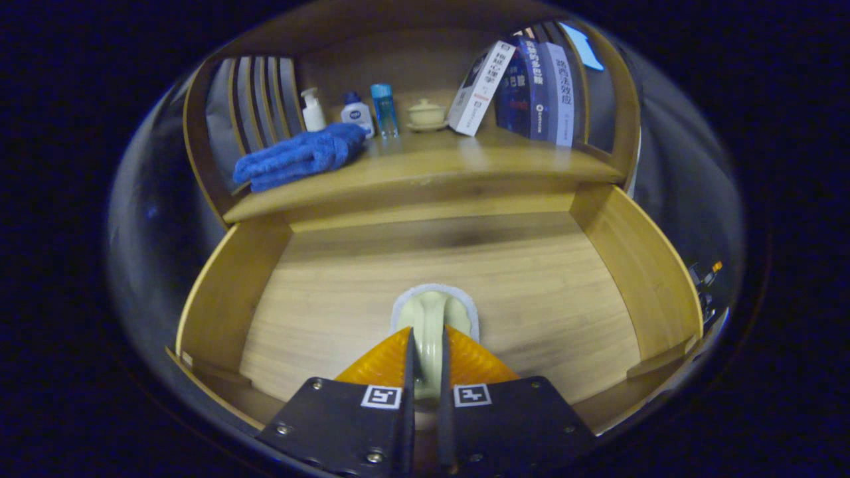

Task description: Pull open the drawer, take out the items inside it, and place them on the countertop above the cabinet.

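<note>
The wooden drawer is pulled open below me and I look down into it. A pale green cup-like item with a white rim sits between my fingers, over the drawer's bare floor. My gripper is shut on it, both fingers pressing its narrow middle part. Its lower half is hidden behind the fingers, and I cannot tell whether it rests on the floor or hangs just above it. The countertop runs beyond the drawer's far edge.
On the countertop lie a folded blue towel, a white pump bottle, a small white bottle, a blue bottle, a small lidded pot on a saucer and leaning books. Slatted wooden sides flank the countertop.
</note>
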Demonstrator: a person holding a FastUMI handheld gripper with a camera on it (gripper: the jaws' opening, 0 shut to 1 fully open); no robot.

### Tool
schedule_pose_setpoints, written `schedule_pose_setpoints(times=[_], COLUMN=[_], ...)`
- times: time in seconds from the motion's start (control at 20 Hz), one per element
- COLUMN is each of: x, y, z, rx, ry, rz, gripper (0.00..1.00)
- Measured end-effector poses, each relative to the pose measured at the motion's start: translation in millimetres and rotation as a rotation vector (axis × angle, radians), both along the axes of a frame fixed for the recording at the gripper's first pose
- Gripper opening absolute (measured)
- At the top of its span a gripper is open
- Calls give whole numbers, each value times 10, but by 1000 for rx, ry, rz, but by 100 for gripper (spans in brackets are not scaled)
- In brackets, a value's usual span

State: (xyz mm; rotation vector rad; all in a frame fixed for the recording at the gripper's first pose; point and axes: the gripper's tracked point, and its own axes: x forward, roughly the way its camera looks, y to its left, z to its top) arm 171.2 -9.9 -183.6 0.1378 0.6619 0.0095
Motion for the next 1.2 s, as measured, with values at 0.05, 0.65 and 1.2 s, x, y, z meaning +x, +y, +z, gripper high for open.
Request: schedule_pose_setpoints(times=[0.05,0.65,1.2], x=[-14,516,1429], y=[26,49,196], z=[87,1159,1055], rx=[31,17,172], ry=[-11,-220,-216], rz=[-10,-54,-95], gripper=[15,14,15])
